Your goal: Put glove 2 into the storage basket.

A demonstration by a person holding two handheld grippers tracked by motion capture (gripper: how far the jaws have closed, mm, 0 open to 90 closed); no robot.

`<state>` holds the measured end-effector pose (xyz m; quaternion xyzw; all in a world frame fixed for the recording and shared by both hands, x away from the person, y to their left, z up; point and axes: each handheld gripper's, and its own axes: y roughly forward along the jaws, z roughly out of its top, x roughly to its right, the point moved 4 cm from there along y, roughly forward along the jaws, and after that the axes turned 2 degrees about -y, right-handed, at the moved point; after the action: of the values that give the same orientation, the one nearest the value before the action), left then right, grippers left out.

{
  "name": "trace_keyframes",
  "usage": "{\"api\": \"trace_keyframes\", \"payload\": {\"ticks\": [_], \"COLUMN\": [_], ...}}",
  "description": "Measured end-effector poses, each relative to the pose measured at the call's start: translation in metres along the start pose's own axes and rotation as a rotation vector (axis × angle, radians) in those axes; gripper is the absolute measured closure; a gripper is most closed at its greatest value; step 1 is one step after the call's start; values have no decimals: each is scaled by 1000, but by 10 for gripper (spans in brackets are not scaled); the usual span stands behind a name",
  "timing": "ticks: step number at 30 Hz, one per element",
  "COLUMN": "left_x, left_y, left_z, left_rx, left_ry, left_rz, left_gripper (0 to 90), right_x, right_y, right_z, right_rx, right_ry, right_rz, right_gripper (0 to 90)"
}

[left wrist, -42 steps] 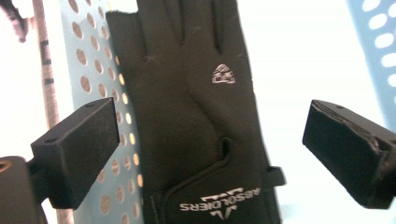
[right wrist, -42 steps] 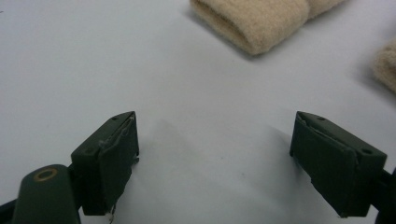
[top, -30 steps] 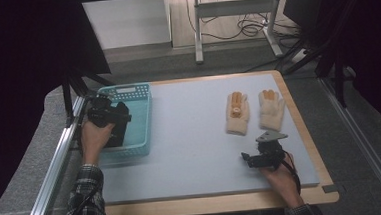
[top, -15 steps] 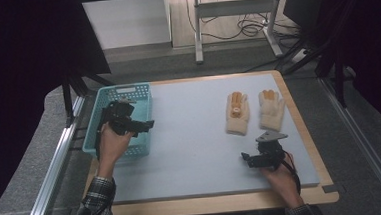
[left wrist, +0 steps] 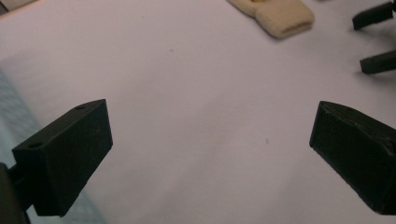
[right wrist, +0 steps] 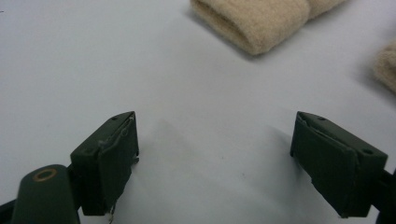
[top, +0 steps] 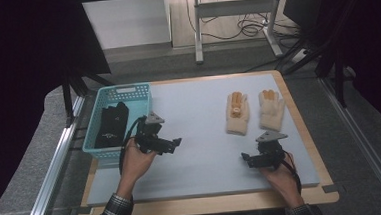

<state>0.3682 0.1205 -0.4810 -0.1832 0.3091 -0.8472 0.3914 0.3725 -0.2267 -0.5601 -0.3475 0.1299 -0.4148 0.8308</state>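
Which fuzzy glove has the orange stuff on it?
The left cream glove, nearer the basket. Orange shows along its fingers; the right cream glove is plain.

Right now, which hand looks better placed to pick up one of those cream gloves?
Probably the right. The right tongs are open and sit just below the cream gloves, whose cuffs lie close ahead in the right gripper view. The left tongs, also open, are over by the blue basket, farther off.
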Motion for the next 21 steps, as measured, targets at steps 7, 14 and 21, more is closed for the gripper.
{"api": "trace_keyframes", "payload": {"ticks": [7, 14, 21], "left_x": [24, 35, 33], "left_y": [17, 35, 42], "left_z": [-23, -56, -83], "left_rx": [-12, -44, -78], "left_ry": [28, 18, 2], "left_rz": [-17, -5, 41], "left_gripper": [0, 0, 0], "right_x": [0, 1, 0], "right_y": [1, 0, -1], "right_z": [0, 0, 0], "right_rx": [-5, 0, 12], "right_ry": [-4, 1, -3], "right_rz": [0, -1, 5], "right_gripper": [121, 148, 225]}}
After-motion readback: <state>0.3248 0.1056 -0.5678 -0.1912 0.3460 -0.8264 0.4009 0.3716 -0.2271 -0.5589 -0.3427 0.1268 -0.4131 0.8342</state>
